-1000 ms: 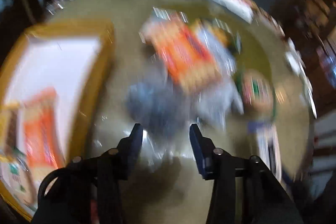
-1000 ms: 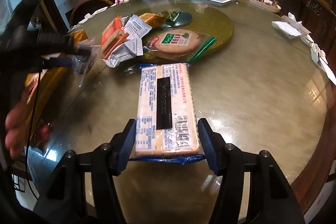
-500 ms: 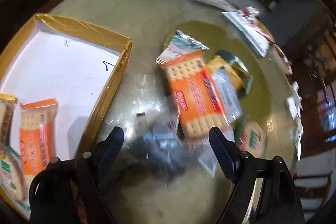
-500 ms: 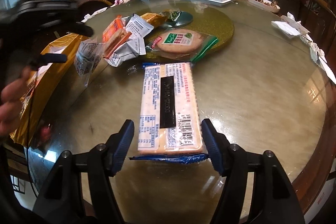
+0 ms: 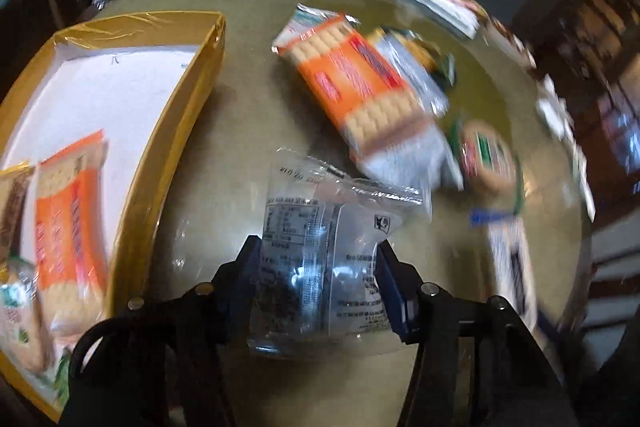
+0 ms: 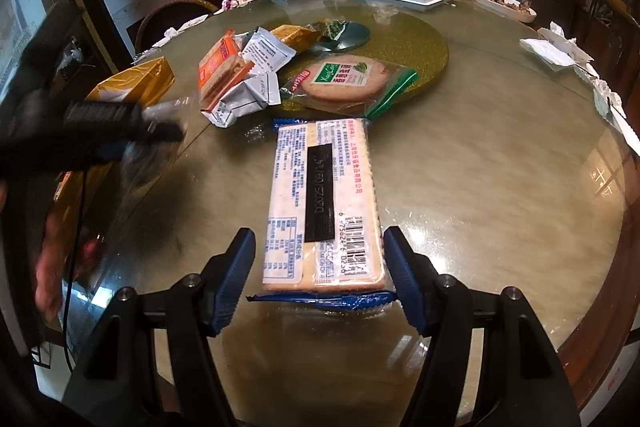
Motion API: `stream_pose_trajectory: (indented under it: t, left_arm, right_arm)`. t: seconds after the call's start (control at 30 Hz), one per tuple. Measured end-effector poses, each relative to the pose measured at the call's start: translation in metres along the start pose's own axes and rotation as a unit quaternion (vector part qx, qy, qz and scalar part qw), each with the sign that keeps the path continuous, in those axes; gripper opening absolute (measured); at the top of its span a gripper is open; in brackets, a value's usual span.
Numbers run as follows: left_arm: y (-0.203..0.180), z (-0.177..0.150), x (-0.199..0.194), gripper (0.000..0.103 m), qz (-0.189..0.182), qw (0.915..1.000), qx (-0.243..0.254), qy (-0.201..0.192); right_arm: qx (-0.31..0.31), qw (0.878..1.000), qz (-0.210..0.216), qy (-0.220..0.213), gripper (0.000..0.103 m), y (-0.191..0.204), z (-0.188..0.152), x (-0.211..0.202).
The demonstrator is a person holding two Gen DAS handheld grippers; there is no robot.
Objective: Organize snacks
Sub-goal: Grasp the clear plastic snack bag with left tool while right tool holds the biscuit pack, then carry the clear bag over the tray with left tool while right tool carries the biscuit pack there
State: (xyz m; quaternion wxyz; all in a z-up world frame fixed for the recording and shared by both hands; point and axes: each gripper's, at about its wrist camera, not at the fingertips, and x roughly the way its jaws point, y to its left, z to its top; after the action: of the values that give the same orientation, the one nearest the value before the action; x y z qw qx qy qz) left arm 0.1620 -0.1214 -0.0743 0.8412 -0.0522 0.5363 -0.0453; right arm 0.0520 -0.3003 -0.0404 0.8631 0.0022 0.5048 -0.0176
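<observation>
A round glass-topped table [image 5: 248,131] fills the left wrist view. The left gripper [image 5: 316,263] has just been closing, and its blue pads now sit against both sides of a clear plastic snack packet [image 5: 320,235] printed with small, unreadable text; half a second ago the jaws stood wide around it. Ahead of the fingers lies an orange cracker pack [image 5: 360,87] on silver wrappers. To the gripper's left sits a gold-edged box [image 5: 176,131] holding another orange pack [image 5: 68,219].

In the right wrist view the same table [image 6: 500,187] carries trays and crumpled tissues at its far edge. The right gripper [image 6: 318,271] is parted around a long cracker pack [image 6: 322,203], as before; its left pad stands clear of the pack. The pack lies flat, back up, showing a barcode, a nutrition table, red Chinese writing and a black strip reading about "D2025/03/14". Beyond it lies a round biscuit in a green-labelled bag [image 6: 344,81].
</observation>
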Motion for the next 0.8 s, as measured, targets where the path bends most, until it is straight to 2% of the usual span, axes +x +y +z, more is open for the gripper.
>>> stream_pose_trajectory:
  t: [0.1,0.27,0.33,0.57,0.7,0.8]
  left_arm:
    - [0.003,-0.020,-0.013,0.054,-0.002,0.9996,0.028,-0.001]
    - [0.011,-0.040,-0.027,0.050,-0.051,0.9982,0.030,-0.003]
    - [0.012,-0.047,-0.031,0.050,-0.060,0.9978,0.030,-0.007]
    - [-0.003,-0.072,-0.041,0.048,-0.047,0.9949,0.085,-0.027]
    - [-0.001,-0.079,-0.043,0.046,-0.073,0.9933,0.085,-0.028]
    - [0.001,-0.086,-0.047,0.045,-0.070,0.9934,0.081,-0.040]
  right_arm:
    - [0.001,1.000,-0.001,0.001,0.067,0.002,-0.001,-0.001]
    - [-0.007,1.000,-0.006,-0.003,0.067,0.008,-0.007,-0.003]
    - [-0.010,1.000,-0.008,-0.001,0.067,0.010,-0.008,-0.003]
    - [-0.006,1.000,-0.004,0.003,0.067,0.013,-0.011,-0.006]
    - [-0.005,1.000,-0.001,0.002,0.067,0.016,-0.014,-0.008]
    - [-0.004,1.000,0.007,-0.005,0.065,0.016,-0.016,-0.009]
